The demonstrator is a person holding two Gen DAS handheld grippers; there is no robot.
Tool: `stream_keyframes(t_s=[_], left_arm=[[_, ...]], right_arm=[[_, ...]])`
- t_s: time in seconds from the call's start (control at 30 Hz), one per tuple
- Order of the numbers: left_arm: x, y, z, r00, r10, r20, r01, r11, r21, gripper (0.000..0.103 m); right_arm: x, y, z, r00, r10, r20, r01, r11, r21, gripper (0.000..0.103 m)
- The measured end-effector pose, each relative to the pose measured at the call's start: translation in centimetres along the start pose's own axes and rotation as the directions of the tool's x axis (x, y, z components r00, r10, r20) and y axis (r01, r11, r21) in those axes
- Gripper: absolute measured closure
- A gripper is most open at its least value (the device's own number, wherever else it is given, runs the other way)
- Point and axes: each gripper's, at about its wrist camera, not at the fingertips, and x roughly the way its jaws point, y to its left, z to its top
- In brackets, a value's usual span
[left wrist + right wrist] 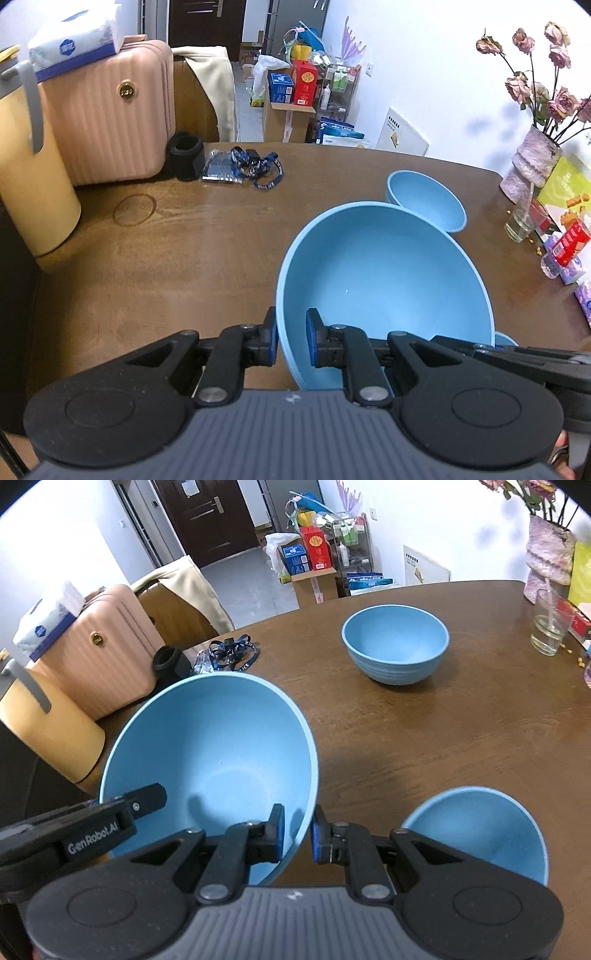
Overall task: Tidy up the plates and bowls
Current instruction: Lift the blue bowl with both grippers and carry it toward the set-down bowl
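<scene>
Brown wood grain covers the round desk (424, 738), which stands in a white-walled room with a dark door at the back. All places below are given relative to the large bowl (214, 746), a wide, smooth, pale blue dish with a thin rim, empty inside, tilted and held above the desk. A smaller bowl (395, 642) of the same blue, ribbed on its outer wall and also empty, stands upright on the desk beyond the large bowl and well apart from it. A third blue bowl (480, 830), empty, sits just to the right of the large bowl, close to the near edge. To the left of the large bowl are a pink suitcase (107, 114) with a tissue pack (74, 40) on top, a yellow jug (29, 177), a black cup (186, 155) and a blue lanyard (258, 166). Far to its right a clear glass (550, 624) stands beside a vase (532, 162) holding dried roses. The left gripper (291, 336) has its fingers nearly together, pinching the left rim of the large bowl, one finger outside the wall and one inside. The right gripper (298, 830) likewise has its fingers drawn close, clamping the right rim of the same bowl between them.
</scene>
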Motion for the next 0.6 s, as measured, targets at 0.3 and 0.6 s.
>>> stream_keyframes(t_s=[0.3,0.6], left_arm=[[-2.9,-1.8,-3.8,1.0,0.005,0.018,-0.005,1.0,0.003,0.087],[-5.7,-3.6,-7.0,0.999,-0.012,0.046,0.011,1.0,0.013,0.087]], right_arm=[[-3.2,-1.3,-4.1,1.0,-0.009,0.021,0.009,1.0,-0.007,0.089],[-6.7,-2.9,-7.2,0.998,-0.005,0.069,0.005,1.0,-0.007,0.089]])
